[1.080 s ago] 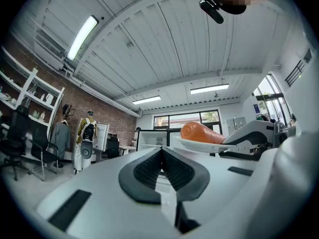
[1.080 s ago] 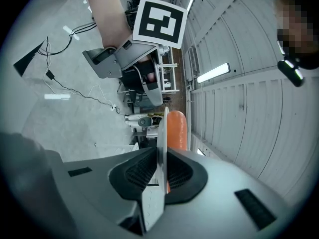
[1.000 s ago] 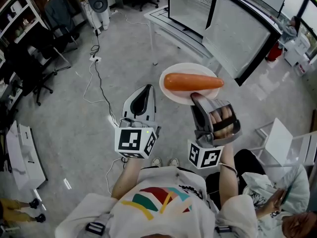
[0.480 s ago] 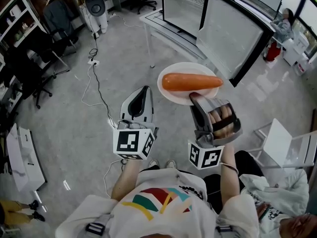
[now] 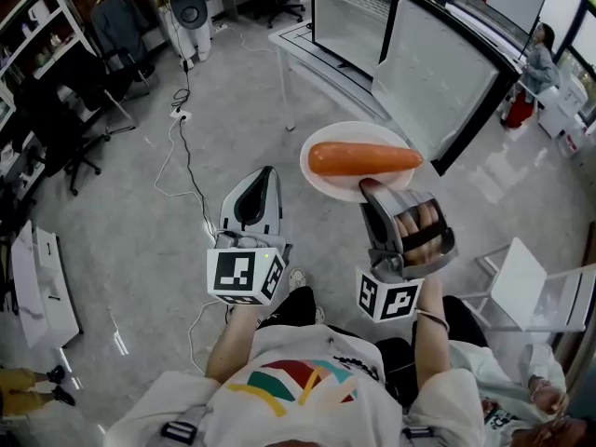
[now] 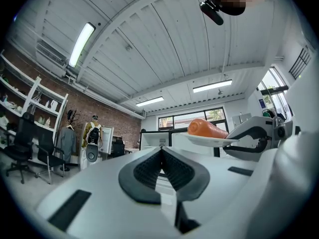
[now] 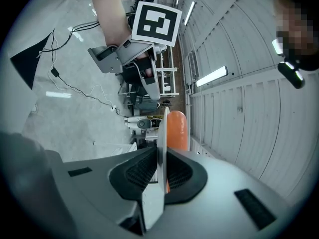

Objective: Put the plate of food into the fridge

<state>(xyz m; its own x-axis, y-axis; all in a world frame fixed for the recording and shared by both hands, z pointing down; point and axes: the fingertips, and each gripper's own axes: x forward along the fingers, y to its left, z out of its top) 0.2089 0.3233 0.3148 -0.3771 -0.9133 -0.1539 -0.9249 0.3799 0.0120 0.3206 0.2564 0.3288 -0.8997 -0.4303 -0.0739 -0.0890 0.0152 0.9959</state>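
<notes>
A white plate [image 5: 328, 176] with a big orange carrot [image 5: 363, 158] on it hangs in the air above the grey floor. My right gripper [image 5: 371, 186] is shut on the plate's near rim; in the right gripper view the plate [image 7: 161, 133] stands edge-on between the pads with the carrot [image 7: 177, 130] beside it. My left gripper [image 5: 265, 172] is shut and holds nothing, to the left of the plate and apart from it. The left gripper view shows the plate [image 6: 209, 140] and carrot [image 6: 206, 129] off to its right. The fridge [image 5: 358, 12] stands ahead on a low white table, its glass door [image 5: 442, 68] swung open.
A black cable [image 5: 182, 147] trails over the floor at the left. Office chairs [image 5: 70, 110] and shelving [image 5: 28, 26] line the left side. A white folding chair [image 5: 526, 287] stands at the right. A person [image 5: 540, 49] is far right behind the fridge door.
The plate and both grippers keep their places in view, and the grip is unchanged. The view has shifted a little; the floor and fridge sit slightly differently.
</notes>
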